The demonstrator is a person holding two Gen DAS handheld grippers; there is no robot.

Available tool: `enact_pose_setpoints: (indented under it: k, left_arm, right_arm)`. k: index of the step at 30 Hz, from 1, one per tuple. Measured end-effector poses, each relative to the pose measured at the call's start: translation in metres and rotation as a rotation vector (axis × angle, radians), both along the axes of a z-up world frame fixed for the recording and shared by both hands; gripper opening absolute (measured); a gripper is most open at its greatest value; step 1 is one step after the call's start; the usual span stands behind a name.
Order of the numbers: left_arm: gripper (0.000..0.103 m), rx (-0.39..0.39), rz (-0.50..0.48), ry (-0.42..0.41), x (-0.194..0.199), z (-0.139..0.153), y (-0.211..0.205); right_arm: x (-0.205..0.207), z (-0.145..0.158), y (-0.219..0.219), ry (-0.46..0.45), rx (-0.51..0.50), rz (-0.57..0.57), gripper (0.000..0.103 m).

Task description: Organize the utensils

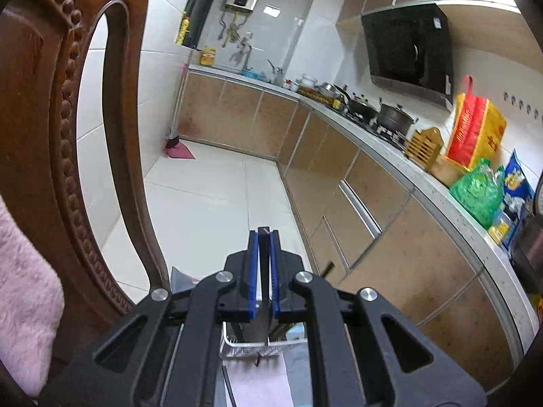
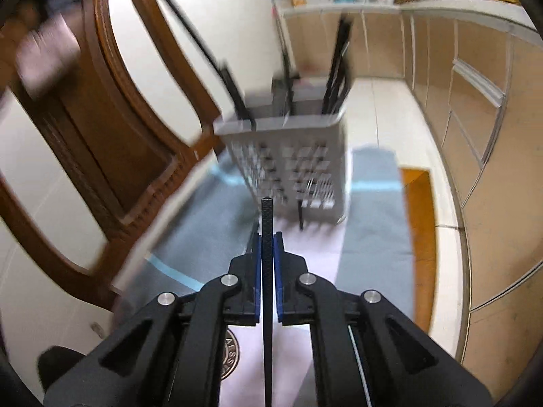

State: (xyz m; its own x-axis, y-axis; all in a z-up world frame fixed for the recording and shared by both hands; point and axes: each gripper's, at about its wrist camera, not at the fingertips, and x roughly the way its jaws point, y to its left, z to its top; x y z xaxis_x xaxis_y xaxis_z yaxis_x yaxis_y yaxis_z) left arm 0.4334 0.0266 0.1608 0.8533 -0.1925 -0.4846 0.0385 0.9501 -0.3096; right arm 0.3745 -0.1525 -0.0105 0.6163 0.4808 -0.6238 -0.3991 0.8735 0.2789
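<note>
Right gripper (image 2: 268, 237) is clenched on a thin black chopstick (image 2: 267, 271), blue pads pinching it from both sides, its tip sticking out past the fingertips toward the holder (image 2: 288, 166). That holder is a white slotted basket standing on a grey mat (image 2: 373, 210) w/ a white sheet (image 2: 305, 247) under it; several dark utensils (image 2: 336, 68) already stand upright in it, leaning outward. View is blurry, so can't tell what each one is.

Left gripper (image 1: 264, 237) is also clamped tight on a thin dark stick (image 1: 263, 234), seen end-on between the pads. It's raised above the basket (image 1: 247, 347), whose rim peeks out below the jaws. Wooden chair back (image 1: 68, 135) on the left, kitchen counter (image 1: 424, 183) w/ pots and bags to the right.
</note>
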Motion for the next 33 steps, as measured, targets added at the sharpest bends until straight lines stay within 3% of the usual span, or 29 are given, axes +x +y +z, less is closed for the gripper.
enact_pose_setpoints:
  k: [7, 14, 21, 27, 33]
  left_arm:
    - [0.007, -0.054, 0.021, 0.014, 0.023, -0.008, 0.010]
    - [0.007, -0.053, 0.015, 0.017, 0.034, -0.002, 0.007]
    - [0.007, -0.026, 0.020, 0.034, 0.043, -0.019, 0.003]
    - [0.007, 0.036, 0.017, 0.055, 0.051, -0.052, -0.007]
    - [0.007, 0.074, -0.011, 0.111, 0.063, -0.100, -0.023]
  right_arm:
    - [-0.013, 0.072, -0.032, -0.138, 0.108, -0.043, 0.007]
    - [0.013, 0.135, -0.018, -0.272, 0.120, -0.060, 0.007]
    - [0.049, 0.187, -0.002, -0.388, 0.061, -0.105, 0.007]
    - [0.086, 0.173, 0.008, -0.381, 0.001, -0.146, 0.007]
    - [0.125, 0.108, 0.016, -0.261, -0.022, -0.167, 0.007]
